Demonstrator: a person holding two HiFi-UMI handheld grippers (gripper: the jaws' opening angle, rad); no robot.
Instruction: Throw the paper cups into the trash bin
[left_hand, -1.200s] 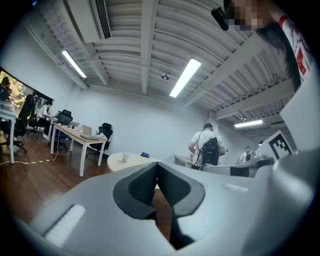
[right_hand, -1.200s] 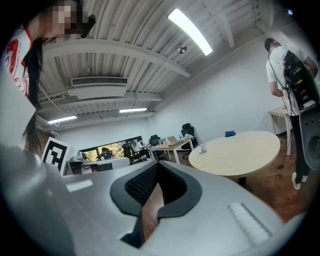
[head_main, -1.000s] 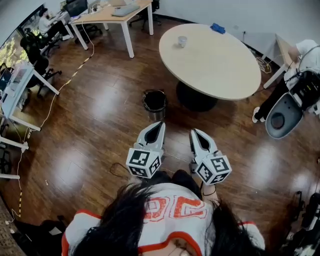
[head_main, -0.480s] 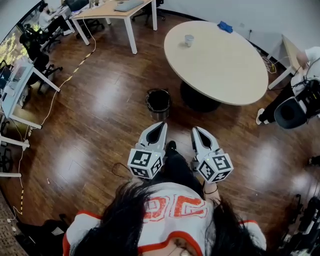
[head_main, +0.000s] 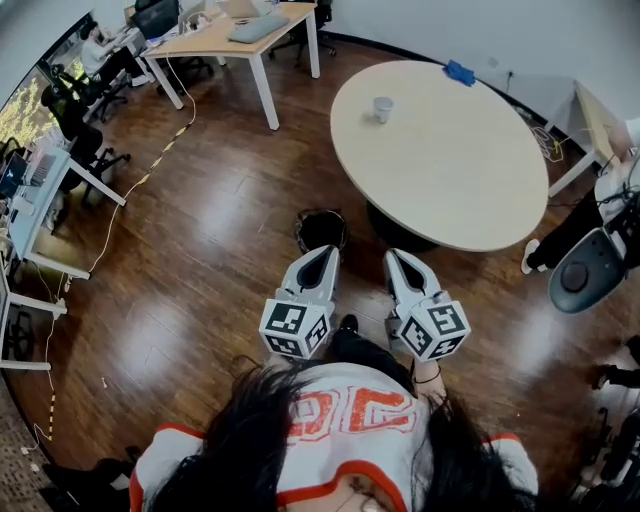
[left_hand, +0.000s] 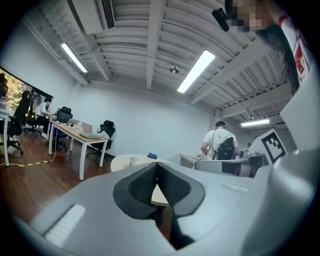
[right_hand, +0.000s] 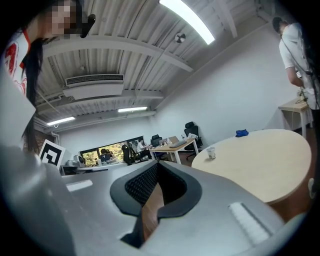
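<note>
A white paper cup (head_main: 383, 108) stands on the far side of the round beige table (head_main: 455, 175); the same cup (left_hand: 132, 161) (right_hand: 211, 153) is small in both gripper views. A black trash bin (head_main: 321, 229) sits on the wooden floor just beyond the grippers, by the table's base. My left gripper (head_main: 322, 255) and right gripper (head_main: 393, 258) are held side by side, level, pointing toward bin and table. Both are shut with nothing between the jaws. The left gripper (left_hand: 157, 165) and right gripper (right_hand: 157, 165) show their tips meeting.
A blue object (head_main: 460, 73) lies at the table's far edge. A long desk (head_main: 228, 32) with a laptop stands at the back left, office chairs and seated people beyond. A person and a round grey device (head_main: 585, 272) are at the right. A cable (head_main: 120, 190) runs across the floor.
Both grippers have moved forward together toward the bin and table; the bin now lies right beyond their tips. Their jaws stay shut.
</note>
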